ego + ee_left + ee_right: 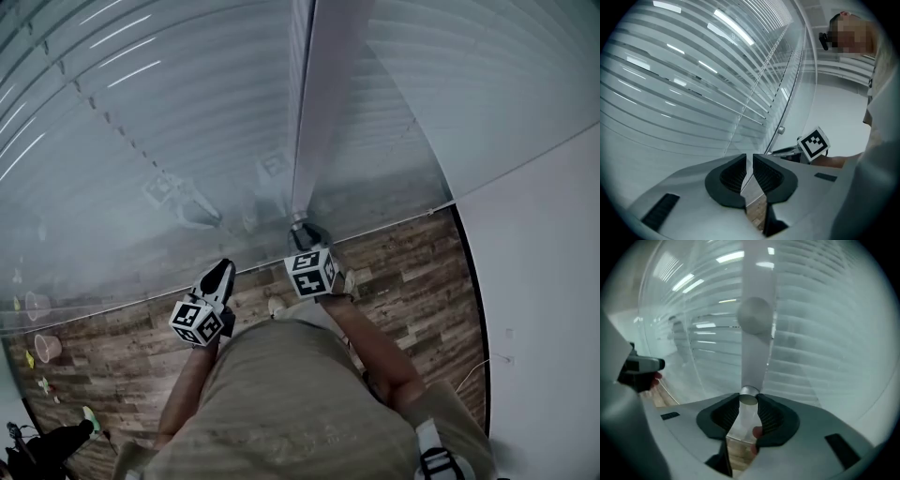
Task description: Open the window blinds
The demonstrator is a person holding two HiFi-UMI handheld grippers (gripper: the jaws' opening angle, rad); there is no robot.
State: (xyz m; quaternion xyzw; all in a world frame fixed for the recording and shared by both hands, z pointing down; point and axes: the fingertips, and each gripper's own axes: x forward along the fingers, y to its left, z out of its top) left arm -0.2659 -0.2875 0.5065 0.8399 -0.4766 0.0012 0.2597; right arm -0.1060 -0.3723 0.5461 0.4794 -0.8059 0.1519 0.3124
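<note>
White slatted blinds (169, 112) hang behind a glass wall, split by a grey vertical post (323, 103). My right gripper (302, 234) is at the foot of that post. In the right gripper view its jaws are shut on a small silver knob (749, 397) that juts from the post (757, 348). A second round knob (754, 315) sits higher up. My left gripper (217, 274) hovers to the left, pointing at the glass. Its jaws (748, 176) stand nearly together with nothing between them. The left gripper view shows the blinds (684, 84) and the right gripper's marker cube (814, 143).
A wood-plank floor (412, 272) runs along the base of the glass. A white wall (544, 281) closes the right side, with a thin cable (478, 370) by it. A pink cup (47, 347) and a black object (47, 445) lie on the floor at left.
</note>
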